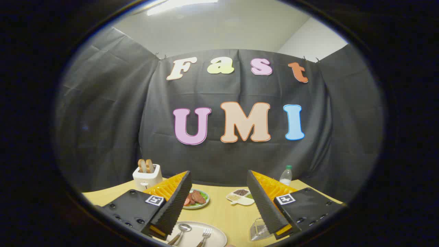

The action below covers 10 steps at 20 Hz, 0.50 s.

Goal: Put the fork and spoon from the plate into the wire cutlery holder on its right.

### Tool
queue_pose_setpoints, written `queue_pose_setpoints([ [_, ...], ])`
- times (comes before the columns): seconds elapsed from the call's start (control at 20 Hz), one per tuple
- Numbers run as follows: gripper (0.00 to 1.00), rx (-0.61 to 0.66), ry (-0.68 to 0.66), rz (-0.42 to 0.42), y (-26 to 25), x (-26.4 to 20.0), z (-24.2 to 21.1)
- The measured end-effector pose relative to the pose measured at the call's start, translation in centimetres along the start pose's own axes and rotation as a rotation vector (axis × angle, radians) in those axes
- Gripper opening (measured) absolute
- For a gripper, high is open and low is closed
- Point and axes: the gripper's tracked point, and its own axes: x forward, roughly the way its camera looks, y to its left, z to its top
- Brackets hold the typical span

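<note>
**Open claw above the plate, cutlery not yet picked up**

The claw (219, 202) hangs with its two black-and-orange fingers (175, 202) spread wide apart and nothing held between them. Just below the gap, close to the left finger, lies a white plate (214, 236) on the light wooden table (223, 212). On that plate the spoon (180, 231) rests bowl-up beside the left finger, and the fork (205, 236) lies just to its right, tines pointing away from the camera. Both are apart from each other and untouched by the fingers. To the right of the plate, partly hidden under the right finger, stands the wire cutlery holder (259, 230); what is in it cannot be made out.

Beyond the fingers, a small green-rimmed plate of sliced meat (197, 199) sits just past the left fingertip, and a white divided dish (241, 197) with grains sits near the right one. Further back, a white toaster (147, 176) with two slices of bread stands at the left, and a clear bottle (286, 175) with a green cap stands at the right, against the black cloth wall.
</note>
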Motion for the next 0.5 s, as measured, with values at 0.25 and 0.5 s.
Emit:
queue_pose_setpoints([
  [0.25, 1.0, -0.005, -0.004, -0.002, -0.16, -0.33, 0.38],
  [0.5, 1.0, -0.008, -0.003, -0.004, -0.69, -0.64, 0.37],
])
